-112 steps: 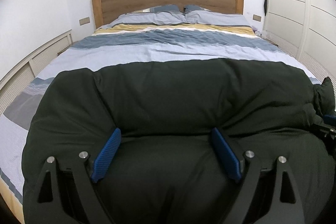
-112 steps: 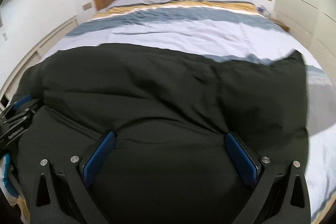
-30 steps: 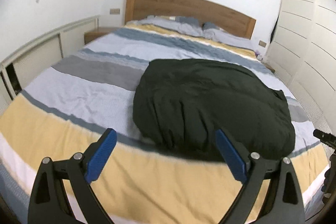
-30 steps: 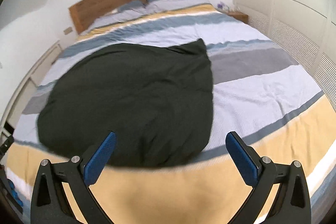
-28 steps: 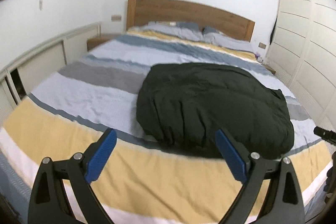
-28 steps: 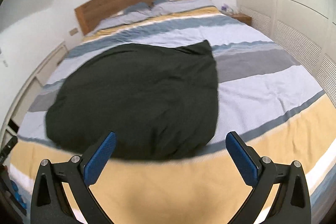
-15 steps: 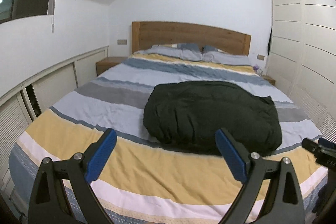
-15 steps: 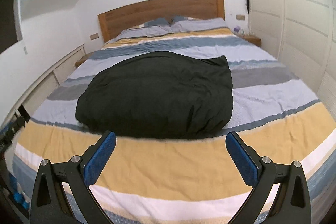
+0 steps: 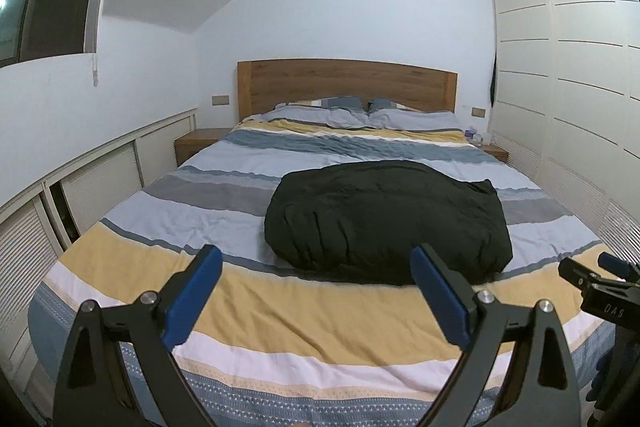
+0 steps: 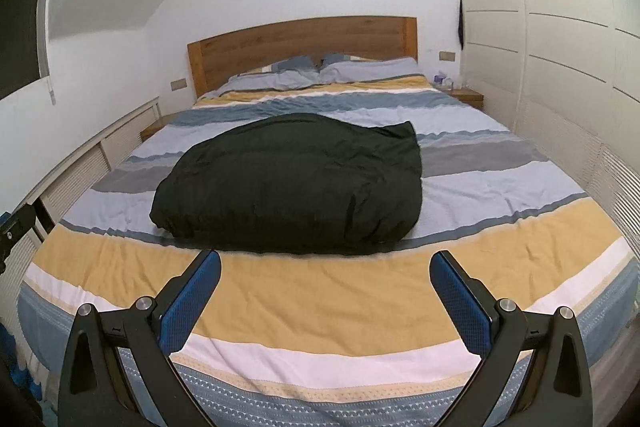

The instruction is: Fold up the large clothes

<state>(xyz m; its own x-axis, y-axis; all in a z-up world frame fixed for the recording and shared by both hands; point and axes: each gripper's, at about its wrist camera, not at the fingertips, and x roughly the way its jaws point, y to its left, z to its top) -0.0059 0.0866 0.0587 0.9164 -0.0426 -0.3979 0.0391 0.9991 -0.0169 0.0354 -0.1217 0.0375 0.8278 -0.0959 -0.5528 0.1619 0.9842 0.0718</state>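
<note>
A large dark green garment lies folded in a puffy bundle on the striped bed cover, past the yellow stripe. My left gripper hangs open over the foot of the bed, well short of the garment, with nothing between its blue pads. My right gripper is open too, held back over the yellow stripe, empty. The right gripper's tip shows at the right edge of the left wrist view.
A wooden headboard and pillows are at the far end. White wardrobe doors line the right wall. Low white cabinets run along the left, with a wooden nightstand beside the bed.
Both grippers have drawn back from the garment to the foot of the bed and risen. The garment lies released on the bed; more of the room shows now.
</note>
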